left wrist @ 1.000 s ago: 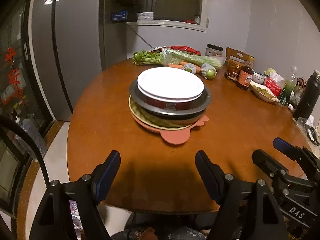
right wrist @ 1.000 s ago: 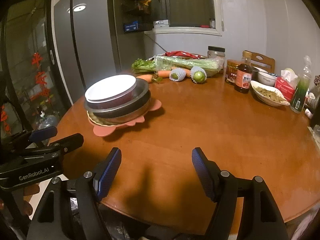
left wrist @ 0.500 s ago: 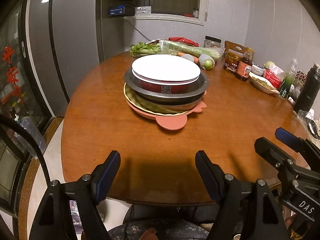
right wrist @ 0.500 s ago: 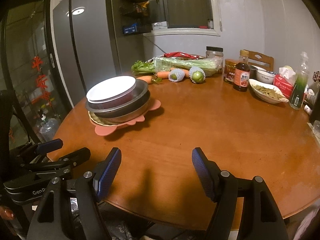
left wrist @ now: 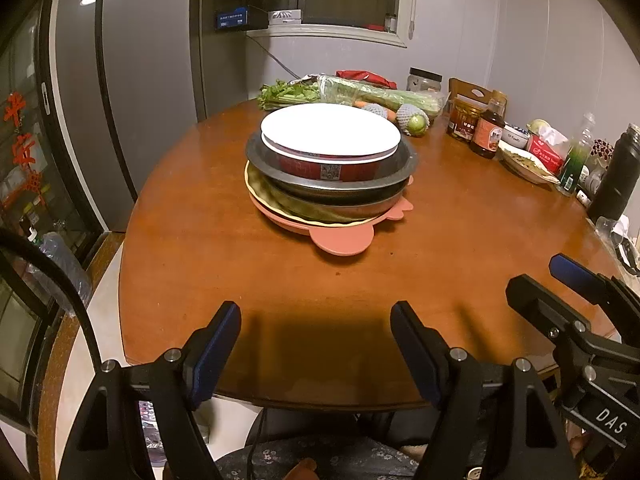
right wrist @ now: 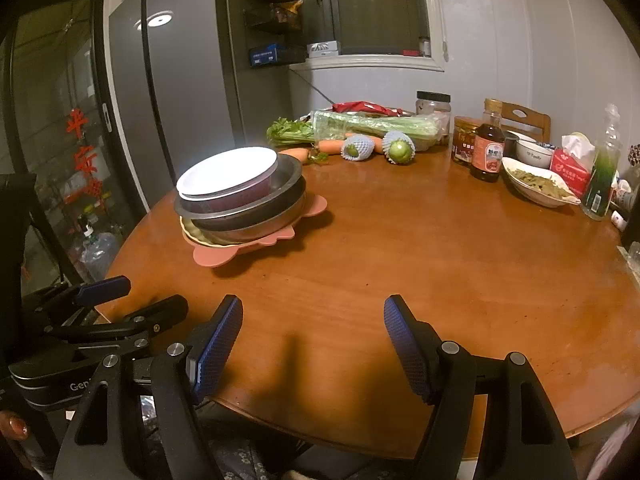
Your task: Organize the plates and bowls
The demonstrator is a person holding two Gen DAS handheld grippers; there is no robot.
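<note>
Round wooden tabletop [left wrist: 440, 248], glossy brown, curved near edge. Stack sits left of centre: pink plate [left wrist: 344, 238] with lobed rim at the bottom, a yellowish dish [left wrist: 256, 190] on it, two nested metal pans [left wrist: 332, 194], then a red-walled bowl [left wrist: 328, 166]; white plate [left wrist: 330, 128] on top, possibly a lid. Wide bare wood between the stack and both tools. Left tool [left wrist: 316, 344] and right tool [right wrist: 314, 342] hover at the near edge, jaws spread wide, holding nothing. Far right: white bowl of greens [right wrist: 538, 186], sauce bottle [right wrist: 487, 148].
</note>
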